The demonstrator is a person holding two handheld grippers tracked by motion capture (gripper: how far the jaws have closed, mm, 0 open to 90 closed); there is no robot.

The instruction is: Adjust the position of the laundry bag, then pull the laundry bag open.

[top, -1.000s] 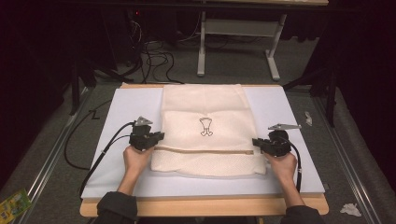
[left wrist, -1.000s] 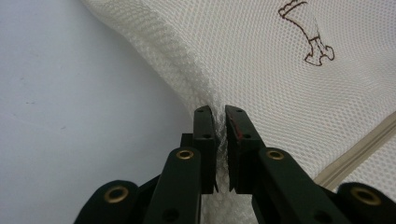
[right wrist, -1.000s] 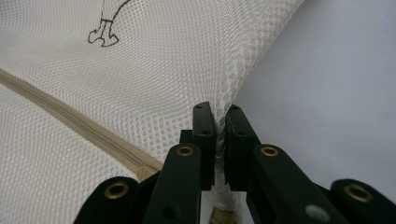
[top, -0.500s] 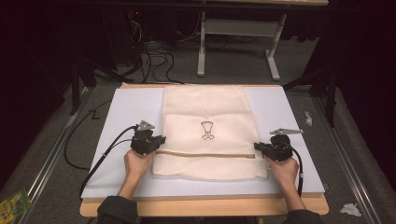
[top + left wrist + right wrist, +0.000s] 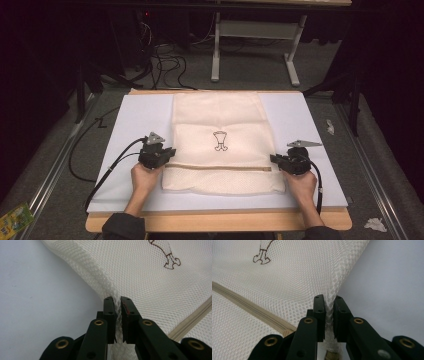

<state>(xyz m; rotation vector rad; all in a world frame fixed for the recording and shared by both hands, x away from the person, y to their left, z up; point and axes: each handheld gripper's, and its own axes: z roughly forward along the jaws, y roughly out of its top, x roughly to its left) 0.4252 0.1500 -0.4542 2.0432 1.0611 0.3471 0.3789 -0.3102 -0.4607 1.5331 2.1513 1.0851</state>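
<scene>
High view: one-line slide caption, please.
Both grippers, left and right, pinch opposite edges of a mesh bag on a white mat.

White board [image 5: 300,115] covers wooden table [image 5: 220,222], centre frame. Grey desk frame [image 5: 255,50] top centre, black cables [image 5: 165,62] upper left. Green packet [image 5: 15,219] bottom left; crumpled paper [image 5: 375,225] bottom right.

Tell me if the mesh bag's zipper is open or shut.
Shut: the zipper runs as one closed tan line across the mesh bag, no gap showing.

Bare mat [image 5: 125,120] flanks mesh bag [image 5: 220,120] (both sides).
</scene>
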